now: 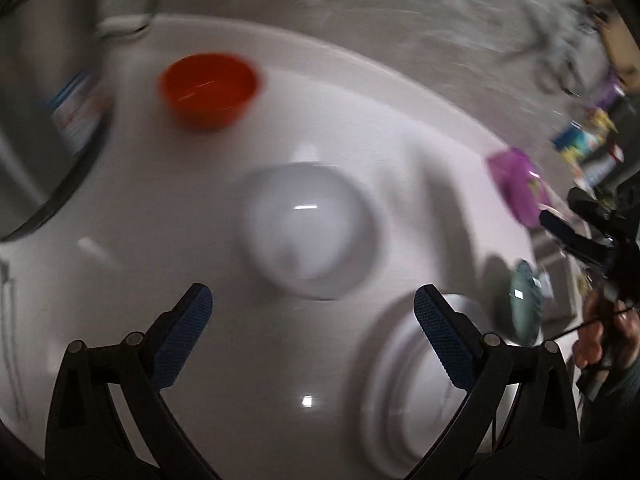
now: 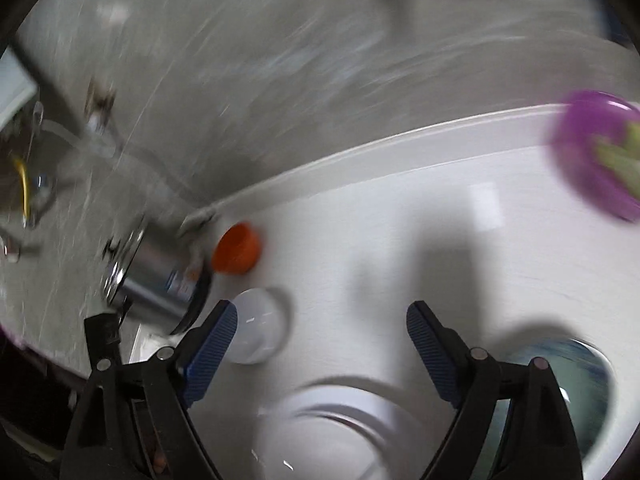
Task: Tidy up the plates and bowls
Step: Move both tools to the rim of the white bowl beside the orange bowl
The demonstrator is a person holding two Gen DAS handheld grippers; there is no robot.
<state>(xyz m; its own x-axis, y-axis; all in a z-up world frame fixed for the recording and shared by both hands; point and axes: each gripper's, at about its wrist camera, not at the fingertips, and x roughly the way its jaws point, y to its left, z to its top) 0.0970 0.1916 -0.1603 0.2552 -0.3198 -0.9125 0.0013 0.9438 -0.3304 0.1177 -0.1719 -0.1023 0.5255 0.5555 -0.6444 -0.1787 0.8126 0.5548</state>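
Note:
Both views are motion-blurred. In the left wrist view my left gripper [image 1: 312, 312] is open and empty above the white table [image 1: 160, 248]. A white bowl [image 1: 312, 236] sits just ahead of its fingertips, an orange bowl [image 1: 210, 90] farther back left, a white plate [image 1: 404, 400] under the right finger, a purple plate [image 1: 518, 184] and a grey-green dish [image 1: 524, 300] at the right. In the right wrist view my right gripper [image 2: 322, 324] is open and empty over the white plate [image 2: 332, 436]. The white bowl [image 2: 260, 330], orange bowl [image 2: 236, 248], purple plate [image 2: 596, 156] and grey-green dish [image 2: 580, 392] surround it.
A metal pot [image 2: 160, 280] stands at the table's left edge, also in the left wrist view [image 1: 44, 128]. The grey floor [image 2: 240, 80] lies beyond the table's far edge. The other gripper and hand [image 1: 600, 256] appear at the right. Clutter [image 1: 588, 140] sits far right.

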